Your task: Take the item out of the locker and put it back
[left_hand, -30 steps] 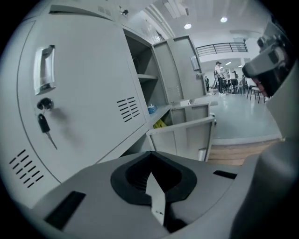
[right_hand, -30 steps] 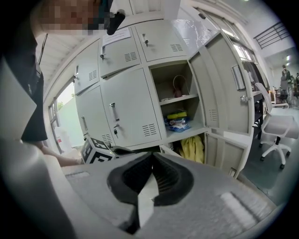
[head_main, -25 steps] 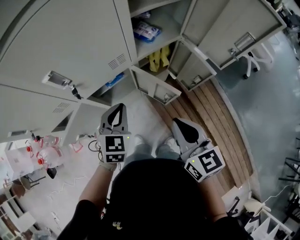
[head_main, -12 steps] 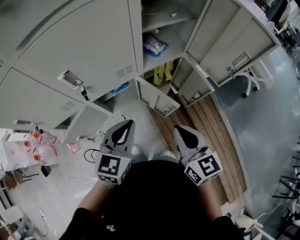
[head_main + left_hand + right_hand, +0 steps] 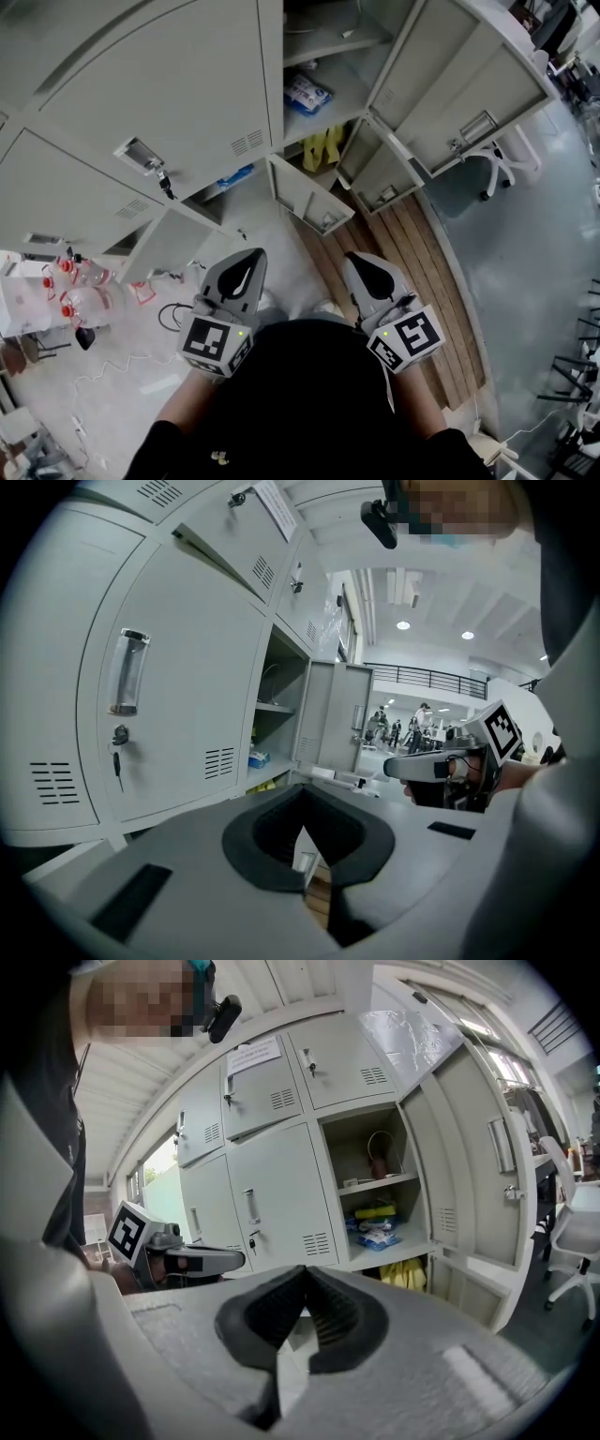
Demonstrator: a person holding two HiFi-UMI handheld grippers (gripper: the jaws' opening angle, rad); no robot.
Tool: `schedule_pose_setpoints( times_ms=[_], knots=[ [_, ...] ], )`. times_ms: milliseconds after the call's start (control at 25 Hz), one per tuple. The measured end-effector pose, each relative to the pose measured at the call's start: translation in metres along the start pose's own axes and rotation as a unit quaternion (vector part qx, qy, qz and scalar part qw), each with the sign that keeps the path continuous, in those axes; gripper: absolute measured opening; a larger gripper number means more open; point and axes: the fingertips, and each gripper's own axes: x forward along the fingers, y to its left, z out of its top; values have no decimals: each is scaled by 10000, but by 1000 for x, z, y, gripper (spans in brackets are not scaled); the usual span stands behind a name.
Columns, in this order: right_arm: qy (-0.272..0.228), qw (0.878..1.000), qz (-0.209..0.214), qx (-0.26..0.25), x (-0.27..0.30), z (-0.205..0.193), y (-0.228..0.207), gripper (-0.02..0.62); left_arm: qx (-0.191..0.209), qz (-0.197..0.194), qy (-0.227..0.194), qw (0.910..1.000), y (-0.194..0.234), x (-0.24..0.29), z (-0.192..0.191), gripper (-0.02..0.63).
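A blue packet [image 5: 307, 92] lies on the shelf of the open locker [image 5: 349, 84], with a yellow pack [image 5: 375, 1211] behind it. Yellow gloves [image 5: 323, 145] hang in the compartment below. My left gripper [image 5: 251, 255] is shut and empty, held level well short of the lockers. My right gripper [image 5: 359, 260] hangs beside it, its jaws closed tip to tip with nothing between them. In the left gripper view the blue packet [image 5: 260, 758] shows past the closed locker door [image 5: 178, 724]. Each gripper sees the other at its side.
The tall locker door [image 5: 469, 75] stands swung open to the right. Two lower doors [image 5: 309, 192] [image 5: 380, 169] stick out towards me. An office chair [image 5: 492, 173] stands at the right. Water bottles [image 5: 80, 291] and a cable [image 5: 173, 314] lie on the floor at the left.
The left gripper has rolled and drawn closer to my body in the head view. The head view has shifted and shows more of the lockers. The right gripper has barely moved.
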Motion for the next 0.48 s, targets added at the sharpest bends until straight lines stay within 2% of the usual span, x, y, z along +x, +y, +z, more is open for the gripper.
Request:
schedule_pose_setpoints(
  times_ms=[480],
  knots=[
    [-42,10000,8,52,-2,0,4,-2,101,145,99,9998,2,-3,-6,14]
  ],
)
